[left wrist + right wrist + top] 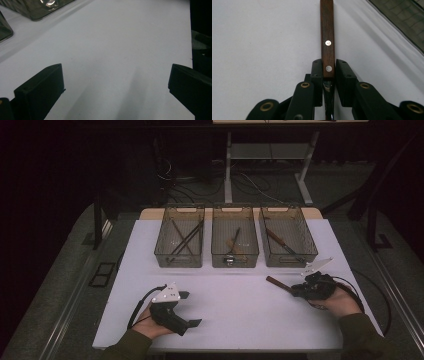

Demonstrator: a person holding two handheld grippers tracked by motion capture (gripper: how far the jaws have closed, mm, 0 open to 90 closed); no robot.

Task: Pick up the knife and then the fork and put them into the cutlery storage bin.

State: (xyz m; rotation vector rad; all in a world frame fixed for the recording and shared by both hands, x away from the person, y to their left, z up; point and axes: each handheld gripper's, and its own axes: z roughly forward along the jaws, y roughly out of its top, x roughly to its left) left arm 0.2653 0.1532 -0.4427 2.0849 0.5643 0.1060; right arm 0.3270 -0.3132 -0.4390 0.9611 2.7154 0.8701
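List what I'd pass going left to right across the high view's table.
Open left gripper → left clear plastic bin → middle clear bin → wooden-handled utensil → right clear bin → right gripper clamping that utensil.

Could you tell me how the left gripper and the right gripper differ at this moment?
The left gripper has its jaws wide apart with nothing between them; the right gripper has its jaws closed on a wooden-handled utensil. The left gripper sits at the table's near left, the right gripper at its right, by the bins. Both are black, hand-held and low over the white table.
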